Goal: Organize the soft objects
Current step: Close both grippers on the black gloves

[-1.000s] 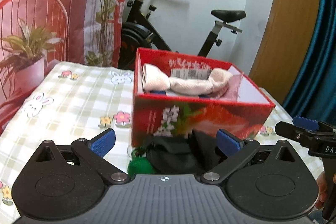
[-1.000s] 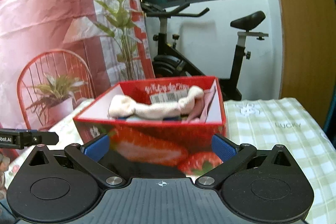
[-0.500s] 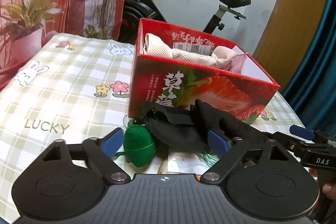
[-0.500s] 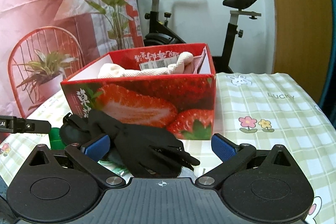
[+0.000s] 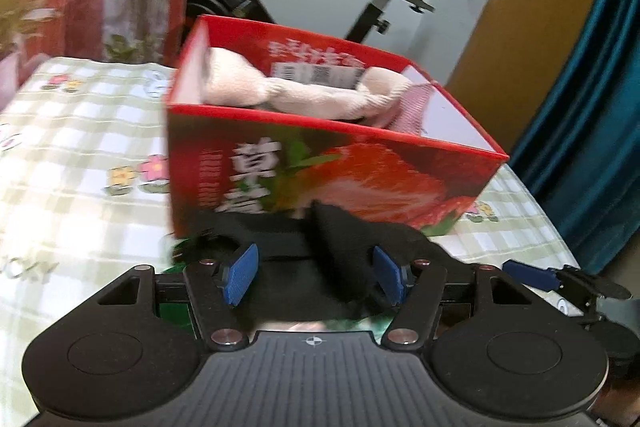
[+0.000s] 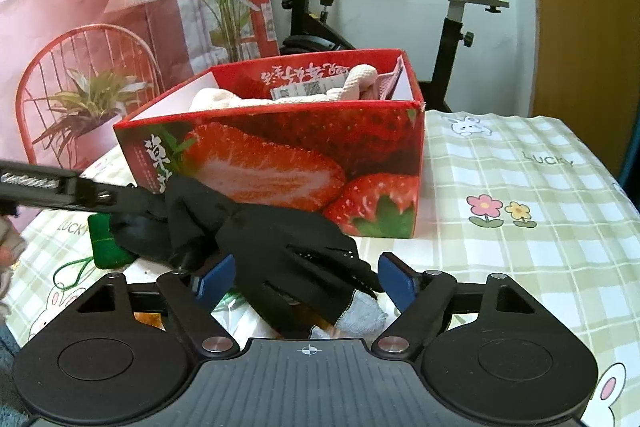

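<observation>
Both wrist views low, near box [image 5: 328, 163], left perhaps blurred

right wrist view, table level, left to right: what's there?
left tool → green soft object → black gloves → strawberry box → flower print on the tablecloth

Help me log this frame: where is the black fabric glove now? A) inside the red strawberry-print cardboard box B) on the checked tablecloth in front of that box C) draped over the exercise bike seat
B: the black fabric glove lies in front of the red strawberry-print cardboard box, between the open fingers of the right gripper.
</observation>
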A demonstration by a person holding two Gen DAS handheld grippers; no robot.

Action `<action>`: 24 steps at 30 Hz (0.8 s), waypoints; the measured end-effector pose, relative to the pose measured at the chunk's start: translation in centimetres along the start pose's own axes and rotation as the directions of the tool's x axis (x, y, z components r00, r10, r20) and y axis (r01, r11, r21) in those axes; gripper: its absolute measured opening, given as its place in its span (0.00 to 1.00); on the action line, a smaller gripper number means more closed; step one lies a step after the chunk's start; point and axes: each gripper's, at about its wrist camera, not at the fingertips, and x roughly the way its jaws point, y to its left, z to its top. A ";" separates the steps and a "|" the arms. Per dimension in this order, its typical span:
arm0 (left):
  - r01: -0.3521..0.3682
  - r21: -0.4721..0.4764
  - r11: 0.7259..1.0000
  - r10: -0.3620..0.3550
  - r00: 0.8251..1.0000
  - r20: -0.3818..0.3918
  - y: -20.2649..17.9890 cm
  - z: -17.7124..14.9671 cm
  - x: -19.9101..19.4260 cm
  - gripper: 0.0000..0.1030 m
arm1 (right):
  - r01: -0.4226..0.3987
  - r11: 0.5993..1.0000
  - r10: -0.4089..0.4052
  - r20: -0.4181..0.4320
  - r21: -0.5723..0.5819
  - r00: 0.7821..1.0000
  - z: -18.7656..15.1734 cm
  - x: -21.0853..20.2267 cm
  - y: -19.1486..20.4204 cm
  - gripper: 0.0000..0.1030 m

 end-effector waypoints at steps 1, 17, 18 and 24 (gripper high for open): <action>0.009 0.003 1.000 -0.009 1.000 -0.004 -0.3 0.1 0.5 0.64 | -0.001 1.000 0.001 -0.003 -0.002 1.000 0.0 0.0 -0.1 0.73; 0.107 -0.029 0.994 -0.108 0.993 -0.040 -1.3 0.1 3.2 0.26 | -0.047 0.999 0.046 -0.059 -0.018 0.997 -0.2 2.0 -0.2 0.46; 0.106 -0.029 0.994 -0.107 0.993 -0.038 -1.4 0.0 3.1 0.26 | -0.058 0.998 0.057 -0.064 -0.016 0.996 -0.2 2.1 -0.2 0.43; 0.101 -0.037 0.994 -0.102 0.994 -0.029 -1.4 -1.4 1.6 0.25 | -0.080 0.997 0.078 -0.103 -0.021 0.992 -0.6 2.8 0.3 0.29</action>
